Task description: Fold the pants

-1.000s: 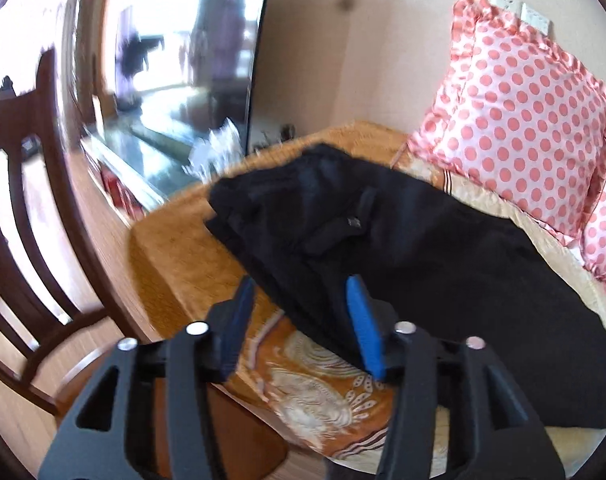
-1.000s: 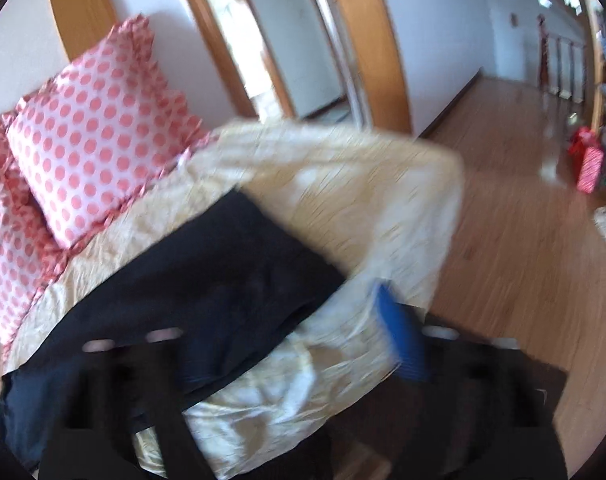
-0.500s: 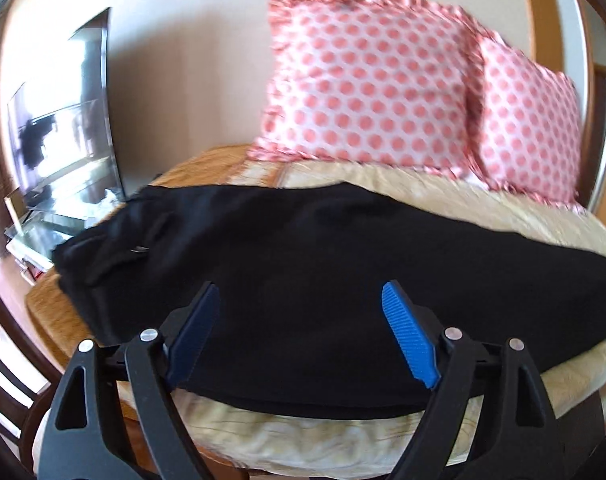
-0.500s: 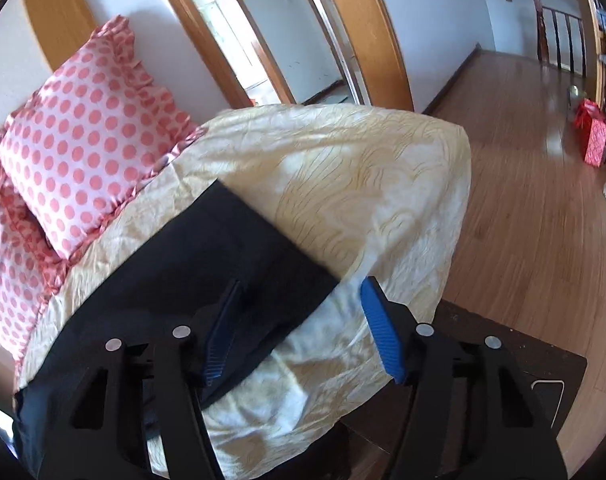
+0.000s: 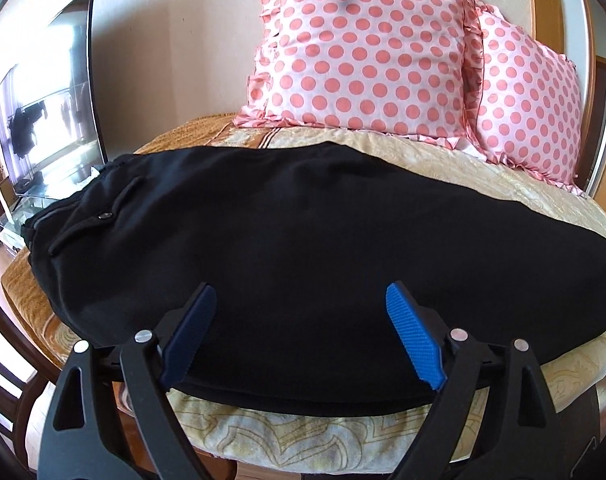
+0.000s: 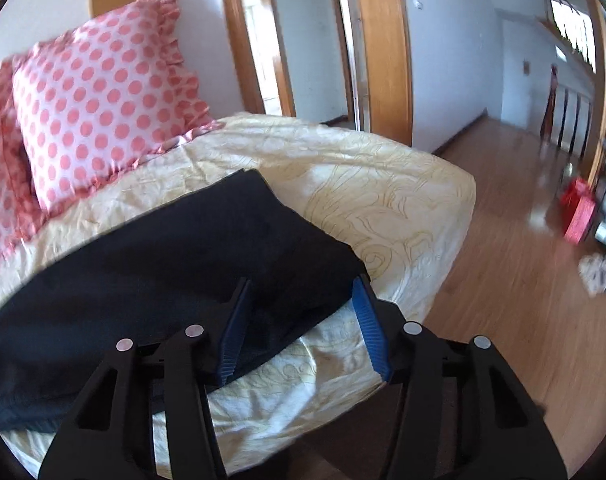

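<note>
Black pants (image 5: 303,236) lie flat along the bed, folded lengthwise, waistband and a buttoned back pocket (image 5: 103,216) at the left, leg ends at the right. My left gripper (image 5: 301,300) is open and empty, hovering over the near edge of the pants at their middle. In the right wrist view the leg ends of the pants (image 6: 207,248) reach a corner near the bed's foot. My right gripper (image 6: 301,292) is open and empty, its fingers straddling that corner of the hem.
The bed (image 5: 503,176) has a cream patterned cover (image 6: 383,184). Two pink polka-dot pillows (image 5: 363,52) lean on the wall behind. A TV (image 5: 47,100) and a glass stand sit left. Wood floor (image 6: 523,240) with a red bag (image 6: 579,212) lies right.
The left gripper swung from the waistband end to face the middle of the pants and opened wider. The right gripper moved in over the hem corner.
</note>
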### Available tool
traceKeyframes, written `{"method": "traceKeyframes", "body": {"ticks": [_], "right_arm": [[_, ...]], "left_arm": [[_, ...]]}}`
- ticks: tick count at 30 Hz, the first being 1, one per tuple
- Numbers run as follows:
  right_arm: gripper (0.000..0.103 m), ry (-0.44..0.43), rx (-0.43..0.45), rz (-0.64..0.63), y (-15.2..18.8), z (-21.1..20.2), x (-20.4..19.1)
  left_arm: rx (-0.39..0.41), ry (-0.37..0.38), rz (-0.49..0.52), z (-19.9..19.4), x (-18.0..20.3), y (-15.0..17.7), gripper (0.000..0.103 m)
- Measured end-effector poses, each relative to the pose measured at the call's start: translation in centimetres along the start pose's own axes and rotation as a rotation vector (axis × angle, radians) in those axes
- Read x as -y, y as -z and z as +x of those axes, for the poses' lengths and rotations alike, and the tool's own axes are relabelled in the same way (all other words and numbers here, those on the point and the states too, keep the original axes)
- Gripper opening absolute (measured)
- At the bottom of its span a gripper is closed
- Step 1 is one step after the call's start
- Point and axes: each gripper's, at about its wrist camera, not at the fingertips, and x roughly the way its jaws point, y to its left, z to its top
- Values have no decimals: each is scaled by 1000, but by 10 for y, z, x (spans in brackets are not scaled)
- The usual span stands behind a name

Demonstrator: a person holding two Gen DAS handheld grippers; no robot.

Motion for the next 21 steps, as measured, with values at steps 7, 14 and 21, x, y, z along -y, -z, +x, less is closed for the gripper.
{"method": "traceKeyframes", "body": {"ticks": [7,14,21], "right_arm": [[24,-37,16,-2,5,-3,-1],[12,-191,56,97,-10,-12,-1],[11,-492,93,63,-42,-43,-73]], "left_arm": [[-5,10,5,4,0,3,90],[-5,16,19,8,1,5,93],[2,23,22,10,2,7,97]]}}
